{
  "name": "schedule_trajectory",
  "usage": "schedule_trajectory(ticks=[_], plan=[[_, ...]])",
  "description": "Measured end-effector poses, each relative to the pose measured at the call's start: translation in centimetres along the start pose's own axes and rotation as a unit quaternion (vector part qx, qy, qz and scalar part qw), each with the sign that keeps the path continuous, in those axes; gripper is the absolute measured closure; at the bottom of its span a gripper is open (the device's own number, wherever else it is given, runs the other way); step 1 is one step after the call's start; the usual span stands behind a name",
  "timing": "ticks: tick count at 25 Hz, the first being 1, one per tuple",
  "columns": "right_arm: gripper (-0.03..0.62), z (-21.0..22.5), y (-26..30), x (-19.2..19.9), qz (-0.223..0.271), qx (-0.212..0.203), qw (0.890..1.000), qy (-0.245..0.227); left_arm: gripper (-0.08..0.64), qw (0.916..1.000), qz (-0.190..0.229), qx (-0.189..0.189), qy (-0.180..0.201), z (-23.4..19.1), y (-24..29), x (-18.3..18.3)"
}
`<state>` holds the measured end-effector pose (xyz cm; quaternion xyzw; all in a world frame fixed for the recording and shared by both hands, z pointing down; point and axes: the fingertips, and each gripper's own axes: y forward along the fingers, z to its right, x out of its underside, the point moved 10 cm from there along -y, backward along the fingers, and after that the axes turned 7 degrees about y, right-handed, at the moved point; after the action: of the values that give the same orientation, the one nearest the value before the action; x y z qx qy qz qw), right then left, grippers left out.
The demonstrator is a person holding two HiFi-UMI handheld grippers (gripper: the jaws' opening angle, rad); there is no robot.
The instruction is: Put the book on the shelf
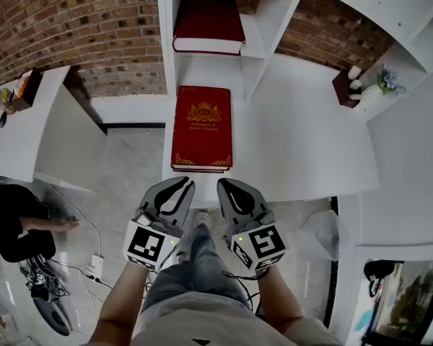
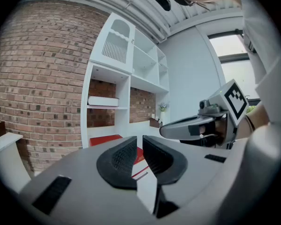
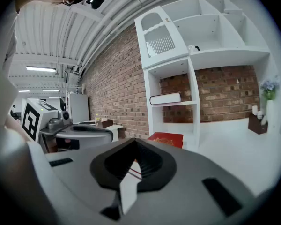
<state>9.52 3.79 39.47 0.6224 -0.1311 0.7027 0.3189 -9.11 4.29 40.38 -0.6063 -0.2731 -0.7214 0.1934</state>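
The left claw (image 1: 179,187) and the right claw (image 1: 228,187) are held side by side over the floor (image 1: 130,168), just short of the front edge of the white table (image 1: 303,143). In the left claw a narrow slit is left between the jaws, and nothing is caught in it. The right claw's jaws are pressed together, with nothing between them.

Just beyond the tips, the red book (image 1: 201,128) with gold ornament is laid flat on the table, cover up, directly in front of the lowest bay of the white shelf (image 1: 265,21). One board higher, a second dark red book (image 1: 208,21) is laid flat. A brick wall (image 1: 79,27) is seen behind the shelf.
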Motion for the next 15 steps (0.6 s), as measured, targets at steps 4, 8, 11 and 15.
schedule_trajectory(ticks=[4,8,11,15], plan=[[0.583,0.04,0.13,0.02,-0.001,0.0,1.0,0.0,0.515,1.0,0.007,0.004,0.0,-0.07,0.14,-0.14],[0.583,0.15,0.22,0.08,-0.001,0.001,1.0,0.001,0.515,1.0,0.005,0.004,0.0,-0.12,0.27,-0.02],[0.583,0.4,0.32,0.16,0.003,0.007,1.0,0.007,0.515,1.0,0.002,0.004,-0.003,-0.22,0.43,0.13],[0.583,0.97,0.5,0.42,0.004,0.015,1.0,0.017,0.515,1.0,-0.007,0.004,-0.006,-0.43,0.68,0.68]])
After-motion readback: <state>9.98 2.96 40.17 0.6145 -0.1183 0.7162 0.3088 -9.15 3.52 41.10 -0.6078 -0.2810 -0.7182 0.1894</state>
